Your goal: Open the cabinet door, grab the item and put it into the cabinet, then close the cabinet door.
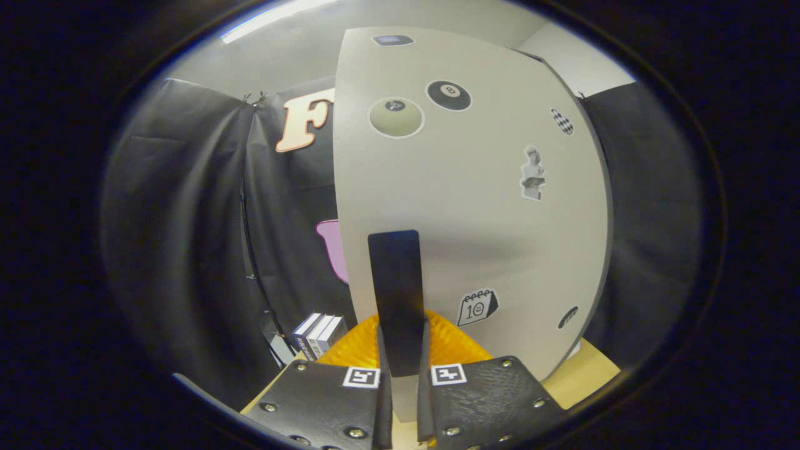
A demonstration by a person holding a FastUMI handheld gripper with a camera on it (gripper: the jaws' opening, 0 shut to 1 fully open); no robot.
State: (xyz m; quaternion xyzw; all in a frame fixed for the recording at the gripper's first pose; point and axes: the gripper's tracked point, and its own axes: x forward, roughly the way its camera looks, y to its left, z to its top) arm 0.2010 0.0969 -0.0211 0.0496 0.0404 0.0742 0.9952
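A pale grey cabinet door with several stickers stands right in front of me. Its dark vertical handle runs down between my two fingers. My gripper is shut on that handle, one finger pressing each side. The door's left edge stands against the dark cloth behind; the cabinet's inside is hidden from here. The item for the cabinet cannot be made out with certainty.
Two or three small books stand upright on the wooden table left of the door's lower corner. The booth's dark cloth wall surrounds the cabinet on both sides.
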